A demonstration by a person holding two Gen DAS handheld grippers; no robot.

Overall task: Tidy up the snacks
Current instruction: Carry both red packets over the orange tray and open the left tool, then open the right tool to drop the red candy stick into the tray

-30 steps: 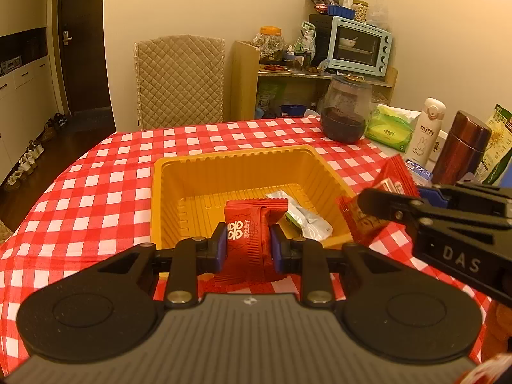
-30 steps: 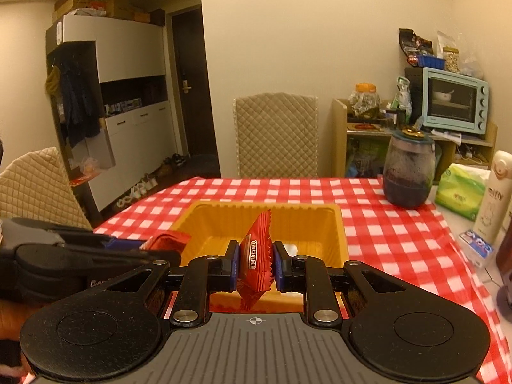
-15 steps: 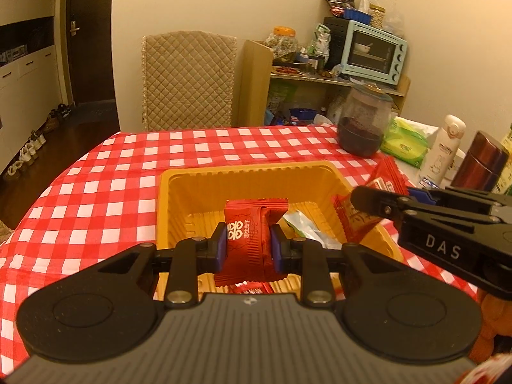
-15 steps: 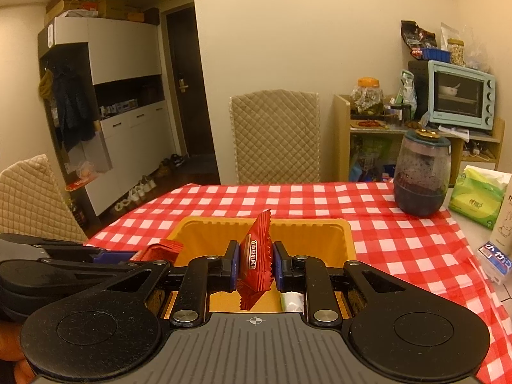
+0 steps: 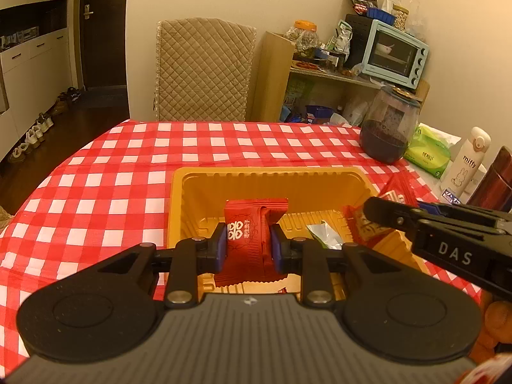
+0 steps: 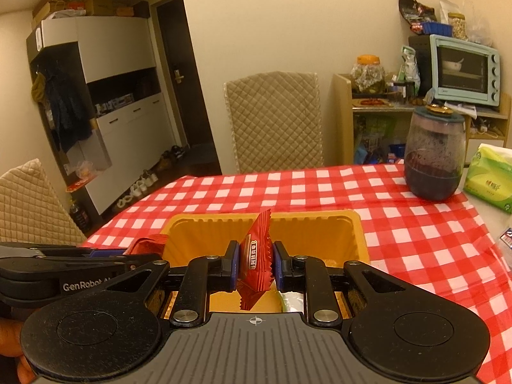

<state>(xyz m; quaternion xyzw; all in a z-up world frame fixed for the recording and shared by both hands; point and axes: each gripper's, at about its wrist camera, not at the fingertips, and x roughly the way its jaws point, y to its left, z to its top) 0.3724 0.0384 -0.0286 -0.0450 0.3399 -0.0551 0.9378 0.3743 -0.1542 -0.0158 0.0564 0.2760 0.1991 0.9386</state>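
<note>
Checked red-and-white tablecloth [image 5: 128, 166] on a dining table, warm indoor light, padded chair [image 5: 204, 70] and a shelf with a toaster oven [image 5: 395, 52] behind.

Change over the last second: both wrist views have closed in on the yellow tray [image 5: 272, 174]. It sits lower and larger in frame, and both grippers have come forward from the near edge to over the tray's near half. Grip state is unchanged on both sides.

Left gripper [image 5: 249, 248]: clamped on a red snack packet [image 5: 252, 240], held flat-on with the white logo facing the camera, hanging over the tray's near side. Packet is clear of the tray floor as far as I can tell.

Right gripper [image 6: 255, 270]: clamped on a second red packet [image 6: 256, 256], held edge-on, top corner sticking up above the pads. It is also over the tray opening [image 6: 360, 233]; in the left view its tip crosses the tray's right rim.

Already in the tray: a silver-green wrapper [image 5: 324, 235] on the floor, right of centre. Something red shows just under the left packet, too hidden to identify.

Read: carry phase is basically over and both packets are in drop position. Next step is likely to open the jaws, perhaps after lowering slightly. Risk: the two tools are close together, so the right packet could catch the rim and fall outside. Dark jar [image 5: 387, 131], tissue pack [image 5: 428, 152] and bottles at the right are well apart from the work.
</note>
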